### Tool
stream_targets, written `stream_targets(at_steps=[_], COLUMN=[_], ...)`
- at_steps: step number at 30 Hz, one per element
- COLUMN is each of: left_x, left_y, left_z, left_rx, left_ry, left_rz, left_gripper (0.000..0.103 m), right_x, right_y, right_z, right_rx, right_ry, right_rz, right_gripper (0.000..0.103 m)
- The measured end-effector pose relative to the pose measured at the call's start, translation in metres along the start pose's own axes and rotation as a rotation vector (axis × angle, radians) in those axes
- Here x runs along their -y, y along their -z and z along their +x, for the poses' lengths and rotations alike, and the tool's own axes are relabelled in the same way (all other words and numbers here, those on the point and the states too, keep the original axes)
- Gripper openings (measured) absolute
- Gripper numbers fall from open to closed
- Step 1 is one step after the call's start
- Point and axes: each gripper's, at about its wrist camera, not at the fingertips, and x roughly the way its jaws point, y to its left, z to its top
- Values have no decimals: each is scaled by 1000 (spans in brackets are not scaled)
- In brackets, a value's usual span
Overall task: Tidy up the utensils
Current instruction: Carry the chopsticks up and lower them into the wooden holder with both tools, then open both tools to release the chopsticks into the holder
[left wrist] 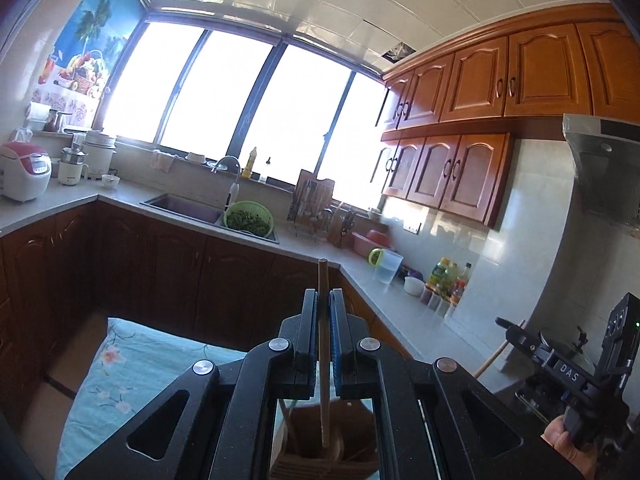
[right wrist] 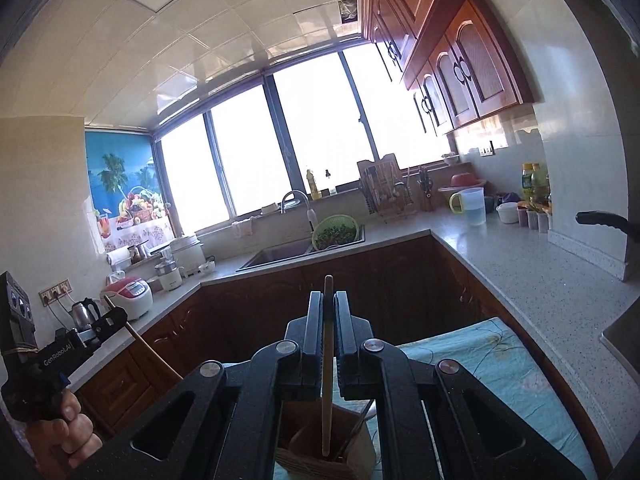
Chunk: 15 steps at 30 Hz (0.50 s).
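Left gripper (left wrist: 323, 300): bottom centre of its own view, jaws pressed together on a wooden chopstick (left wrist: 322, 320) that stands upright, its top poking above the fingertips.
Right gripper (right wrist: 329, 302): same picture on its side, clamped on a second chopstick (right wrist: 327, 360), pale and near vertical.
Holder (right wrist: 352, 454): wooden utensil box right under both grippers; each stick's lower end is down inside its rim.
Open room: dark cabinet fronts (left wrist: 168, 280) ahead, clear air between them and the jaws.
Surface: light blue flowered cloth (left wrist: 120, 368) under the holder; grey countertop (right wrist: 520, 272) wraps the room, sink (left wrist: 188, 206) under the bright window.
Hands: a hand (right wrist: 68, 428) grips the left tool's handle at lower left of the right view.
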Motion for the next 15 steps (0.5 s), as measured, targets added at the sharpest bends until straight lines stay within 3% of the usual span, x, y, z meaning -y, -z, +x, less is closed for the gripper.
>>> stream_targets(at_steps=[10,15], left_x=[-3,-5], left_y=[72,87], left_z=[64,87], left_rx=[-106,-165], left_ry=[-63,-77], left_rz=[-19,-12], left_gripper=[4,4], right_x=[22,30], right_y=[56,79], right_z=[39,52], right_rx=[-71,-130], right_ry=[17,26], right_rz=[48,71], right_gripper=[5,5])
